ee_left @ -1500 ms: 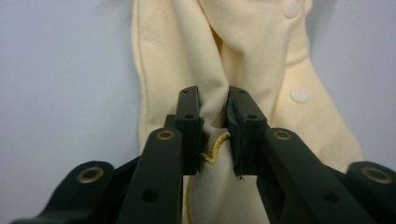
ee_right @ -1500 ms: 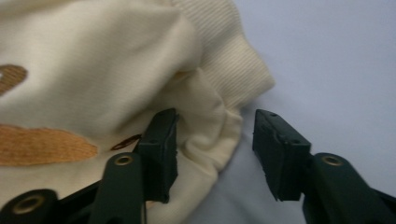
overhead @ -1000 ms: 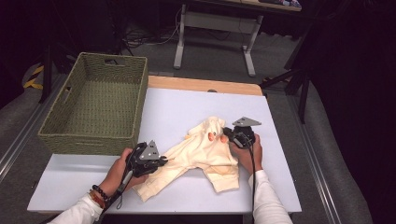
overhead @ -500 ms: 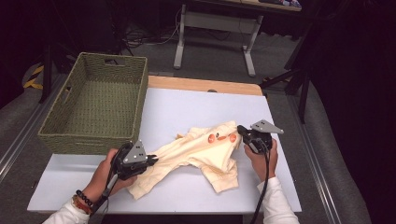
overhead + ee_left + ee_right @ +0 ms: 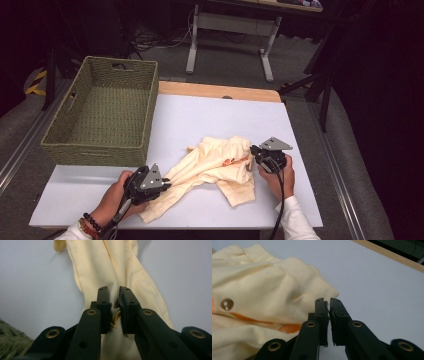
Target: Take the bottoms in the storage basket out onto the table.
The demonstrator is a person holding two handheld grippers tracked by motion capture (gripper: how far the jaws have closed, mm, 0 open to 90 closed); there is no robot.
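A white table (image 5: 200, 115) stands in a dark room, with grey floor and desk legs behind it. At its left edge sits a woven green basket (image 5: 102, 117). Near the front left corner, the left gripper (image 5: 161, 184) lies low over the table; in its own view the jaws have just been easing apart, yet a fold of the pale yellow garment (image 5: 215, 167) is pinched between the pads (image 5: 103, 306). The garment stretches from there across the middle of the table, crumpled, with an orange print showing on its upper side. At its right end is the right gripper (image 5: 254, 153), just beside a ribbed hem; its jaws have also been opening a little and stand at a narrow slit with, as far as the blurred close view shows, no cloth between them.
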